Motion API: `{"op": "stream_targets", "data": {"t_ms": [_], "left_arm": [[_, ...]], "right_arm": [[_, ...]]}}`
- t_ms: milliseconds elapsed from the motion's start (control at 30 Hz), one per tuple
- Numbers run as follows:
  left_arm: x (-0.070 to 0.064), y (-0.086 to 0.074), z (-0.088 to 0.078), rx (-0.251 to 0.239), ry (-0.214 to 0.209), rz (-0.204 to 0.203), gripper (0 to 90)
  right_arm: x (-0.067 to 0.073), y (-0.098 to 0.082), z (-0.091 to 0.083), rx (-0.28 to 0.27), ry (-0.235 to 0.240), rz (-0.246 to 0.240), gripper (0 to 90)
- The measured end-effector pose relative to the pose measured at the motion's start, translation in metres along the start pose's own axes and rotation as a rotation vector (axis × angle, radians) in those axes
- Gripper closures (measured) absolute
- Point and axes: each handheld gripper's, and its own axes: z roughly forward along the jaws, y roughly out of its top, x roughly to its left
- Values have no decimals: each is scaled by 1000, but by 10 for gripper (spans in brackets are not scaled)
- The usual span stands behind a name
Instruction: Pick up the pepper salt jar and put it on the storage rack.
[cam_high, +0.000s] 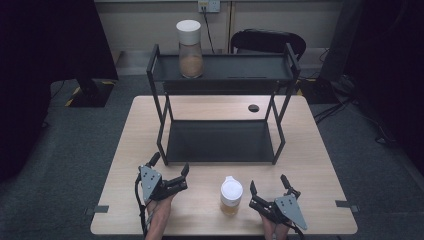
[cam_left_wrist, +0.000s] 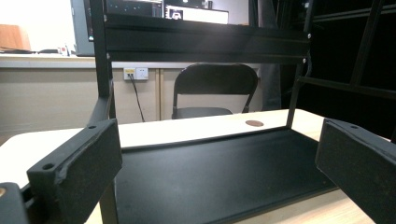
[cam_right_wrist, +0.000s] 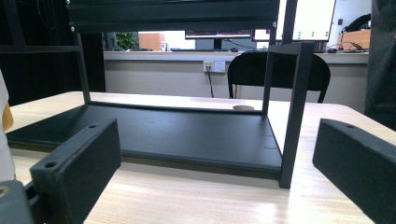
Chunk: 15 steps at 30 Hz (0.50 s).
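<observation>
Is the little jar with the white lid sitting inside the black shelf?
No, the little jar stands on the bare table in front of the black shelf, between the left gripper and the right gripper.

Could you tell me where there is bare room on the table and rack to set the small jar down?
The rack's lower shelf is bare. The top shelf is free right of the tall jar. The table is bare along both sides of the rack. It is crowded at the front edge, where the small jar stands between the left gripper and right gripper.
</observation>
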Motion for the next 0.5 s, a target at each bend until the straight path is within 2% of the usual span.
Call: {"op": "stream_targets", "data": {"t_ms": [133, 267, 367, 500], "left_arm": [[-2, -12, -2, 11, 9, 3, 0], [-1, -18, -4, 26, -6, -1, 0], [-3, -27, -8, 22, -4, 27, 0], [-4, -33, -8, 30, 3, 35, 1]], "right_arm": [[0, 0, 0, 0, 0, 0, 0], [0, 0, 0, 0, 0, 0, 0], [0, 0, 0, 0, 0, 0, 0], [0, 0, 0, 0, 0, 0, 0]]}}
